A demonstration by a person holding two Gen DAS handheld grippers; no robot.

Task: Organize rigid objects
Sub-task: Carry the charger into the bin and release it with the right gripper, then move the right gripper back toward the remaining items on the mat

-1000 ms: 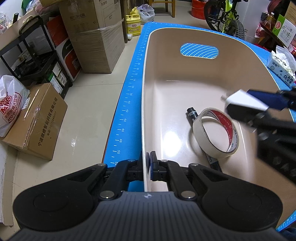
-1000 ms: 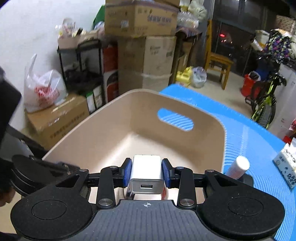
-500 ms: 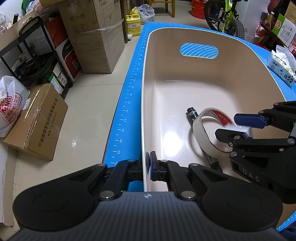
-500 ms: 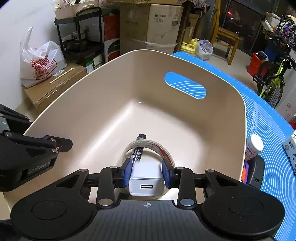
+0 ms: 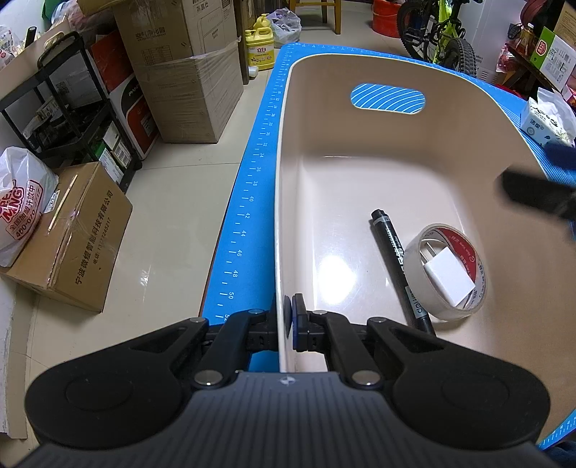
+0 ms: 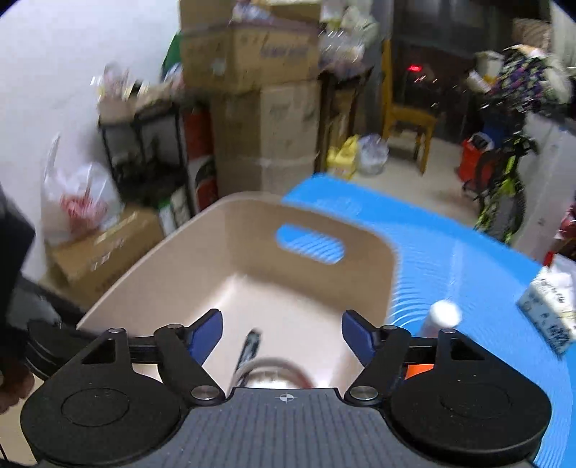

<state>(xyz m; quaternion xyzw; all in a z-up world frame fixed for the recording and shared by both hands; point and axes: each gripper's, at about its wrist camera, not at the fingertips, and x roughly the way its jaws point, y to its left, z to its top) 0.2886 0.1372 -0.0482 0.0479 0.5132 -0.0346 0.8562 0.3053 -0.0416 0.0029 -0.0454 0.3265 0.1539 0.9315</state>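
Left gripper: jaws pinched tight on the near-left wall of the beige bin, one pad outside, one inside.

Right gripper: jaws have just been opening and now stand wide, nothing between them. In the left wrist view it shows only as a dark blur at the bin's right edge.

Inside the bin, near end: white charger lying within the ring of the tape roll, prongs pointing away. Black marker lies just left of the roll, touching or nearly touching it; its near end runs under the roll's edge. Rest of the bin floor bare. Handle slot in the far wall.

Bin sits on a blue mat with a printed ruler edge, covering the tabletop.

Right of the bin on the mat: white-capped bottle, blurred; further right, a tissue pack.

Beyond, on the floor: cardboard boxes, black shelf rack, white plastic bag, yellow jug, wooden chair, bicycle.
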